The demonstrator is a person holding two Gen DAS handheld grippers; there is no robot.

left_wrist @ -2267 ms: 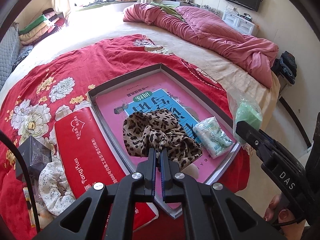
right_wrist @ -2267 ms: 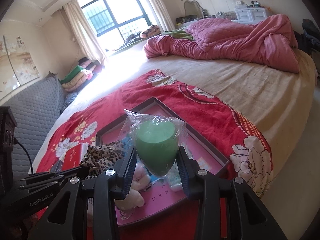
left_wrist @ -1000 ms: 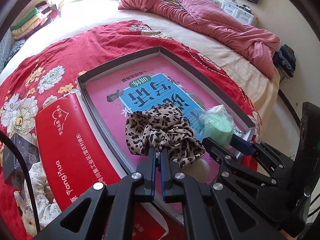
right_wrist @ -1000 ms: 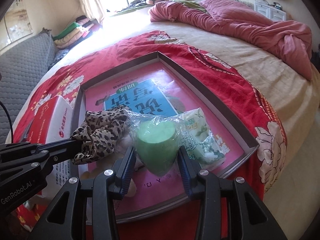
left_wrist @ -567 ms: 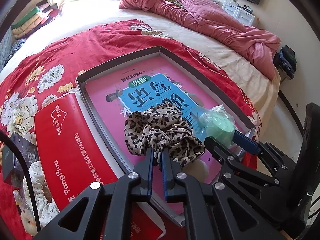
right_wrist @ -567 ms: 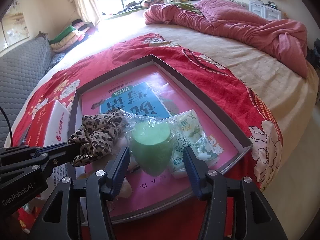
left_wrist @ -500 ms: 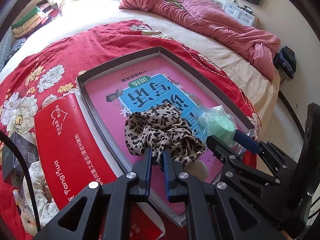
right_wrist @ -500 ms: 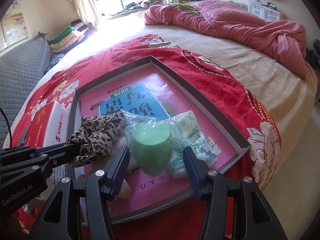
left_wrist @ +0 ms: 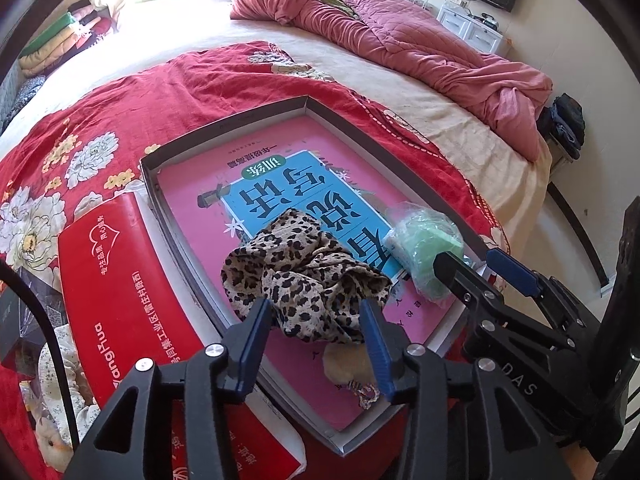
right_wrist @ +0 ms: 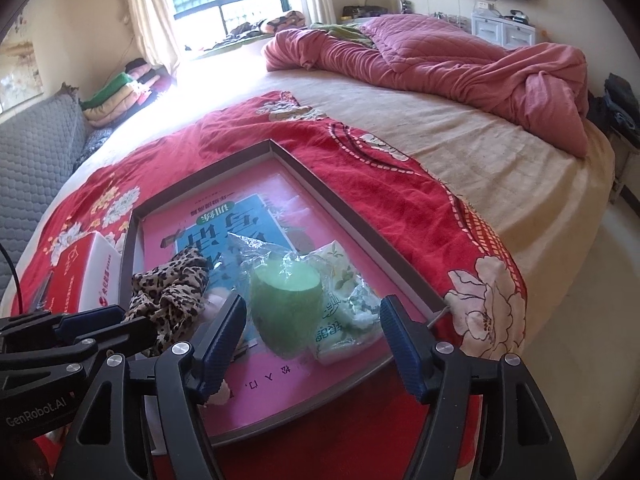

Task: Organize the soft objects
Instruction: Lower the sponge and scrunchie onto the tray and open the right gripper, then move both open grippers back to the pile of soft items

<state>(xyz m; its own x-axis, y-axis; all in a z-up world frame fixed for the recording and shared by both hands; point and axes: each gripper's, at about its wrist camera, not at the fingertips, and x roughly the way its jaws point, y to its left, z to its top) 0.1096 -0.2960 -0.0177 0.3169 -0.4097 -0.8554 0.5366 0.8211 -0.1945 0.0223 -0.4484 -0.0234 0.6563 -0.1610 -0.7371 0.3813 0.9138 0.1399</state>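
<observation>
- Both grippers stand with jaws parted and nothing pressed between the pads: the left gripper (left_wrist: 316, 322) has just been opening, with the leopard-print fabric scrunchie (left_wrist: 304, 276) lying loose between and just beyond its blue pads, and the right gripper (right_wrist: 312, 336) has just been opening too, with the green foam sponge in its clear plastic bag (right_wrist: 286, 304) resting free between its fingers.
- The scrunchie lies inside the shallow grey-rimmed tray (left_wrist: 224, 128), on the pink and blue booklet lining it, at the tray's near end; the bagged sponge lies just to its right, also at the near end, its flat top pointing away from the gripper.
- A pale green printed tissue packet (right_wrist: 344, 312) touches the sponge bag on the side nearer the tray's right rim.
- A cream fluffy item (left_wrist: 344, 364) shows partly under the scrunchie, near the tray's front edge.
- Outside the tray's left rim lies a red and white tissue box (left_wrist: 120, 288), with a white floral scrunchie (left_wrist: 60, 376) beyond it, nearer to the left gripper, so that hand looks better placed to fetch it.
</observation>
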